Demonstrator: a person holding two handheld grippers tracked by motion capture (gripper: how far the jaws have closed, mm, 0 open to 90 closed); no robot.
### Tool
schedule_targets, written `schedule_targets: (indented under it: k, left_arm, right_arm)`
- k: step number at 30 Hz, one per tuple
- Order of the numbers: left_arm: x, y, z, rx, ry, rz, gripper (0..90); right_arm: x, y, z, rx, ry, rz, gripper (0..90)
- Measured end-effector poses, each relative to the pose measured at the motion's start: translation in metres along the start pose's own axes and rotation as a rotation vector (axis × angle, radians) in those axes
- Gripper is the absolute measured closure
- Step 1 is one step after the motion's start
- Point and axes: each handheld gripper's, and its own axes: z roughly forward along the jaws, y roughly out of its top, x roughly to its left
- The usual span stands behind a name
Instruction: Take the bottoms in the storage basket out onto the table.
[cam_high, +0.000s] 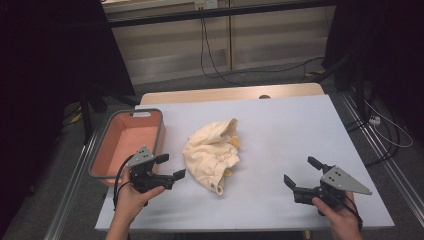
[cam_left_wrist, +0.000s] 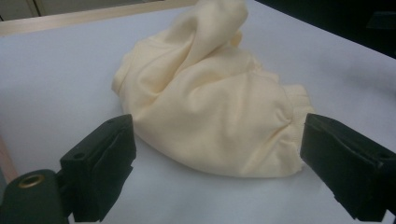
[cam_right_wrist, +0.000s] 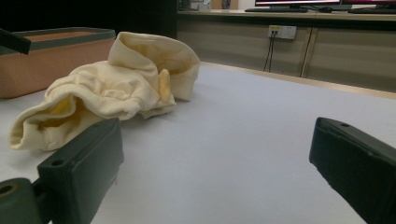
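A crumpled cream-yellow garment (cam_high: 212, 152) lies in a heap near the middle of the pale table (cam_high: 280, 135). My left gripper (cam_high: 170, 166) is just left of it, jaws open and pointing at the cloth without touching it. In the left gripper view the garment (cam_left_wrist: 210, 102) lies just beyond the two black fingertips (cam_left_wrist: 100, 163), with nothing between them. My right gripper (cam_high: 301, 172) rests low at the table's front right, open, well apart from the cloth. The right gripper view has the garment (cam_right_wrist: 107, 93) off to the left, past the empty jaws.
An orange bin with a grey rim (cam_high: 150, 114) stands at the table's left edge, beside my left hand (cam_high: 132, 197); it also appears as the bin (cam_right_wrist: 51, 56) behind the cloth. Cables (cam_high: 215, 55) hang by the far wall. Bare table lies between the cloth and my right gripper.
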Motion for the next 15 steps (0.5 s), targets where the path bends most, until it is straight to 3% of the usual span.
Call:
schedule_targets:
  k: [15]
  left_arm:
    - [0.0037,-0.0066,-0.009,-0.025,0.004,0.005,8.2]
  right_arm:
    - [0.0003,0.0002,-0.0004,0.001,0.002,0.0,2.8]
